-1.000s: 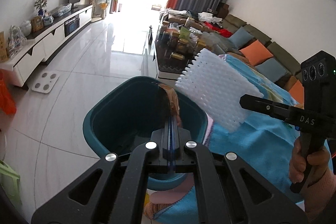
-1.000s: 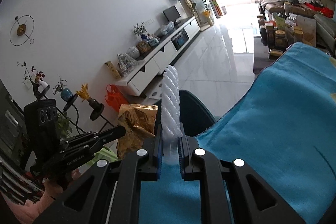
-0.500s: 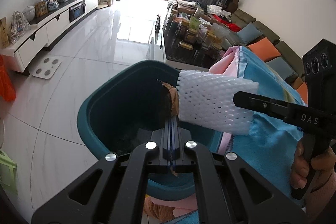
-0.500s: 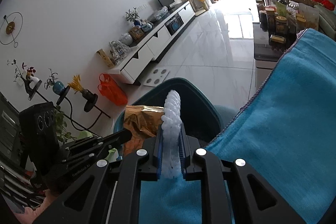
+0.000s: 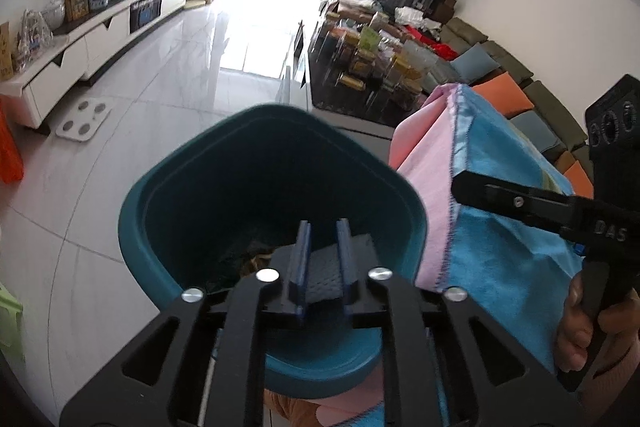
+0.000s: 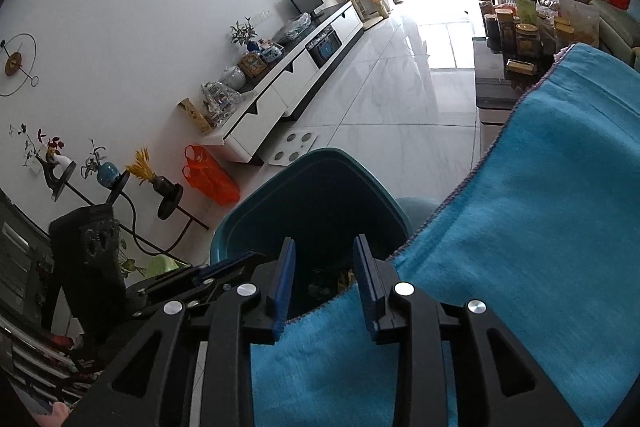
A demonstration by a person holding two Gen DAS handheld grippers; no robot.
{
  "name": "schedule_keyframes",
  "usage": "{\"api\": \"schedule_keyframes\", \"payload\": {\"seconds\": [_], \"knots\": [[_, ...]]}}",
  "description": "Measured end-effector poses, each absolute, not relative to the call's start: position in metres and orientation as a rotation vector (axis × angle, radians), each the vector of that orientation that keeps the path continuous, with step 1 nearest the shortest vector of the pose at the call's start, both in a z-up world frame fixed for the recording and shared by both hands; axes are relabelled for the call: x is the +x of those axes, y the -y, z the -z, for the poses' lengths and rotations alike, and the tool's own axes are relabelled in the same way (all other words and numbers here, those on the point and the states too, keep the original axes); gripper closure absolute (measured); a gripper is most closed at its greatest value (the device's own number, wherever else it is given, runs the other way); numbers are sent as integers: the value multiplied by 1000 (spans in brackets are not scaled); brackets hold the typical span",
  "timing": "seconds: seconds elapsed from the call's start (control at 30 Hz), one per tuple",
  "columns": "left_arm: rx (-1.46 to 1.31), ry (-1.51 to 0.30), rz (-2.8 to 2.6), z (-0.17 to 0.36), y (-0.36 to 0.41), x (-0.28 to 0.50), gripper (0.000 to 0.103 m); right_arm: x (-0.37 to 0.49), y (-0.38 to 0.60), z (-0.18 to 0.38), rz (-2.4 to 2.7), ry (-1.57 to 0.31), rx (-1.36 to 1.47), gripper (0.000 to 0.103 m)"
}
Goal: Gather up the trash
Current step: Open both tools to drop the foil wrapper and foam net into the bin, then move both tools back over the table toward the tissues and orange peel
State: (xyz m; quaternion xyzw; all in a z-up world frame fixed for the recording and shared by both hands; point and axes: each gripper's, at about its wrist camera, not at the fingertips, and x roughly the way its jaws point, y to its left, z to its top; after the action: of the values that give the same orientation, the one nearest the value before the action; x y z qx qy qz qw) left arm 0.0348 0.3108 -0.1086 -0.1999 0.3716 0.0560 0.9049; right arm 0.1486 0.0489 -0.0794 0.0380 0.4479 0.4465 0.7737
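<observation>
A teal bin (image 5: 168,187) stands on the floor against the edge of a table draped in a blue cloth (image 6: 520,267). My left gripper (image 5: 324,227) hangs over the bin's mouth, its jaws opening with nothing pinched between them. Below it in the bin lie a pale mesh foam sheet (image 5: 326,269) and a bit of gold wrapper (image 5: 256,259). My right gripper (image 6: 324,255) sits at the cloth's edge above the same bin (image 6: 320,187), jaws opening and empty. Crumpled trash (image 6: 342,277) shows in the bin's bottom. Each gripper shows in the other's view: the right gripper (image 5: 458,183), the left gripper (image 6: 240,265).
A person's hand (image 5: 576,327) holds the right gripper's handle. The cloth's pink underside (image 5: 424,187) hangs beside the bin. On the white tiled floor are a scale (image 5: 82,117) and an orange bag (image 6: 210,181). A low TV cabinet (image 6: 280,87) lines the wall; a jar-laden coffee table (image 5: 360,75) stands beyond.
Both grippers sank closer to the bin and opened. The gold wrapper left the left jaws and the white foam net left the right jaws; both now lie in the bin.
</observation>
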Motion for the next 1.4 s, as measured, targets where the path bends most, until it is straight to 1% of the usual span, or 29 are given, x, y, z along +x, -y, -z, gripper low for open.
{"api": "schedule_keyframes", "payload": {"seconds": [0.1, 0.17, 0.27, 0.33, 0.47, 0.63, 0.97, 1.17, 1.4], "knots": [[-373, -733, -104, 96, -301, 28, 76, 141, -38, 73, -974, -945, 75, 73], [-340, -701, -86, 85, -290, 23, 67, 134, -29, 67, -978, -916, 63, 68], [-294, -657, -40, 70, -269, 17, 57, 120, -9, 54, -979, -863, 42, 66], [-269, -635, 6, 61, -250, 15, 51, 112, 7, 47, -968, -832, 31, 65], [-216, -607, 110, 49, -210, 14, 45, 99, 41, 35, -928, -768, 21, 59], [-162, -609, 248, 46, -151, 19, 43, 83, 99, 28, -835, -711, 39, 57], [-109, -650, 473, 57, -47, 26, 44, 58, 206, 31, -605, -673, 114, 56], [-65, -672, 571, 62, 1, 30, 44, 41, 264, 41, -455, -664, 156, 56], [-31, -708, 649, 69, 40, 41, 44, 30, 323, 53, -300, -651, 223, 56]]}}
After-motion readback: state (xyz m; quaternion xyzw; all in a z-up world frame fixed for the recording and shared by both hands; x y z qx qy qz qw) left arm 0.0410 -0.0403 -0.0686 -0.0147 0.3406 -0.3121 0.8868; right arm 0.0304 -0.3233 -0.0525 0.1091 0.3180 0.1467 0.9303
